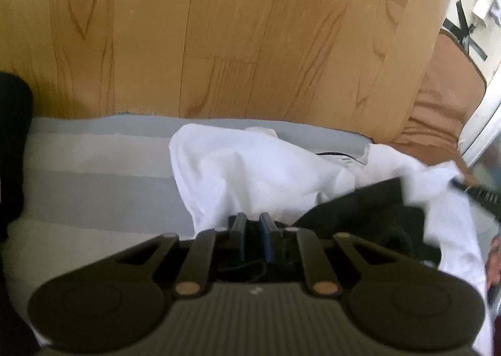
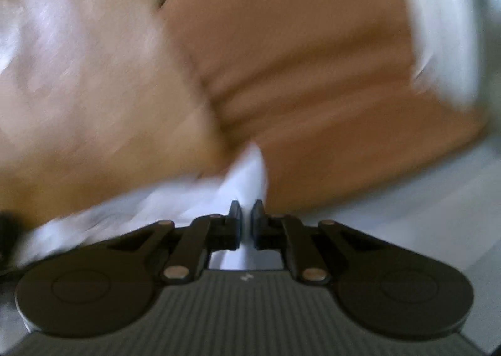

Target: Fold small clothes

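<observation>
A small white garment lies crumpled on a grey striped mat, with a black cloth partly under it. My left gripper sits at the garment's near edge, its jaws close together with dark fabric between them; I cannot tell whether they pinch the white cloth. My right gripper is shut on a fold of the white garment, which trails off to the left. The right wrist view is blurred by motion.
The mat lies on a wooden floor. A brown cushion sits at the right, also filling the right wrist view. A white metal frame stands at the far right. A dark shape fills the left edge.
</observation>
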Motion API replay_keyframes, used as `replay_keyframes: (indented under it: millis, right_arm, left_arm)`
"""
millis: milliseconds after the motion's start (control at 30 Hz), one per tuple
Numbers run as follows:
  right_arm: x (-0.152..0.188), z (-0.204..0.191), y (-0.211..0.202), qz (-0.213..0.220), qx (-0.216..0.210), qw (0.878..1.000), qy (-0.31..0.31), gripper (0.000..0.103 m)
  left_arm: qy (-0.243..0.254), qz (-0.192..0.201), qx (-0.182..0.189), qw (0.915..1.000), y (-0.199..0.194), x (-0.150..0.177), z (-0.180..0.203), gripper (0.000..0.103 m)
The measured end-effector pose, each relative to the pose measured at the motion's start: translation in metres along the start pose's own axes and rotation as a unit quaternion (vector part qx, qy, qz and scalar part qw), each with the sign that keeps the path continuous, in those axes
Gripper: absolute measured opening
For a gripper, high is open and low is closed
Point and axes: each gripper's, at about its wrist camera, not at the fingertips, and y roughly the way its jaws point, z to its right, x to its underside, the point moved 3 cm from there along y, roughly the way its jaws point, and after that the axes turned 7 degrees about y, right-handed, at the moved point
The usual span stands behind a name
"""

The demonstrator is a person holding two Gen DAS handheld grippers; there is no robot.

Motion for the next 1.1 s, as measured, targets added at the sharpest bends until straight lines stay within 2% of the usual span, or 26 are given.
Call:
replay_keyframes:
  millis: [67, 100, 167, 200, 233, 300, 367, 467, 567, 600, 633, 667, 700, 733, 800, 833, 867, 933, 1000, 1100]
  right_arm:
    - [-0.005, 0.029, 0.005, -0.034, -0.030, 0.994, 0.103, 0.009]
    - [-0.006, 0.035, 0.002, -0.034, -0.051, 0.991, 0.123, 0.015]
    - [-0.006, 0.040, -0.002, -0.037, -0.071, 0.987, 0.141, 0.038]
    - [-0.006, 0.041, -0.006, -0.031, -0.078, 0.986, 0.147, 0.059]
    - [-0.006, 0.040, -0.009, -0.027, -0.081, 0.985, 0.151, 0.069]
    - [-0.005, 0.039, -0.011, -0.048, -0.090, 0.982, 0.156, 0.070]
    - [-0.002, 0.039, -0.016, -0.087, -0.109, 0.977, 0.162, 0.070]
    - [0.015, 0.027, -0.045, -0.129, -0.142, 0.972, 0.133, 0.075]
    - [0.042, 0.010, -0.085, -0.135, -0.151, 0.978, 0.052, 0.076]
    - [0.054, 0.004, -0.095, -0.133, -0.146, 0.980, 0.019, 0.069]
    - [0.065, -0.004, -0.101, -0.133, -0.128, 0.982, -0.028, 0.027]
    - [0.073, -0.009, -0.109, -0.108, -0.101, 0.985, -0.084, 0.013]
    - [0.075, -0.007, -0.113, -0.088, -0.086, 0.987, -0.100, 0.013]
    - [0.070, 0.000, -0.113, -0.076, -0.071, 0.991, -0.087, 0.013]
    - [0.059, 0.023, -0.112, -0.072, -0.072, 0.995, -0.008, 0.014]
    - [0.057, 0.028, -0.113, -0.065, -0.063, 0.996, 0.013, 0.019]
    - [0.058, 0.029, -0.116, -0.059, -0.053, 0.997, 0.014, 0.023]
    - [0.060, 0.026, -0.128, -0.054, -0.037, 0.998, 0.002, 0.038]
    - [0.061, 0.029, -0.147, -0.052, -0.046, 0.998, 0.006, 0.047]
    - [0.072, 0.043, -0.184, -0.059, -0.088, 0.994, 0.025, 0.052]
  left_arm:
    - [0.001, 0.004, -0.020, 0.9998, -0.001, -0.002, -0.006, 0.017]
    - [-0.005, 0.007, -0.026, 0.9996, -0.001, -0.004, -0.012, 0.021]
    - [-0.029, 0.016, -0.042, 0.9986, -0.004, -0.008, -0.028, 0.046]
    - [-0.045, 0.022, -0.049, 0.9975, -0.007, -0.009, -0.037, 0.047]
    - [-0.059, 0.023, -0.047, 0.9969, -0.011, -0.008, -0.042, 0.048]
    - [-0.070, 0.022, -0.025, 0.9970, -0.018, -0.002, -0.045, 0.048]
    - [-0.049, 0.021, -0.015, 0.9985, -0.025, 0.008, -0.038, 0.057]
    - [0.009, 0.016, -0.034, 0.9993, -0.030, 0.027, -0.018, 0.058]
    - [0.032, 0.002, -0.057, 0.9979, -0.021, 0.042, -0.006, 0.058]
    - [0.025, -0.003, -0.058, 0.9980, -0.017, 0.045, -0.006, 0.057]
    - [0.015, -0.007, -0.059, 0.9981, -0.014, 0.048, -0.007, 0.058]
    - [0.015, 0.001, -0.065, 0.9977, -0.014, 0.050, -0.006, 0.059]
    - [0.021, 0.001, -0.071, 0.9972, -0.013, 0.050, -0.004, 0.059]
    - [0.023, 0.000, -0.078, 0.9967, -0.014, 0.051, -0.003, 0.059]
    - [0.012, -0.008, -0.088, 0.9961, -0.017, 0.052, -0.004, 0.059]
    - [0.006, -0.012, -0.091, 0.9958, -0.022, 0.054, -0.005, 0.059]
    - [0.004, -0.011, -0.092, 0.9957, -0.029, 0.057, -0.007, 0.060]
    - [0.007, -0.006, -0.096, 0.9954, -0.048, 0.065, -0.009, 0.060]
    - [0.016, -0.003, -0.098, 0.9951, -0.070, 0.078, -0.010, 0.062]
    - [0.023, 0.001, -0.081, 0.9964, -0.106, 0.110, -0.014, 0.066]
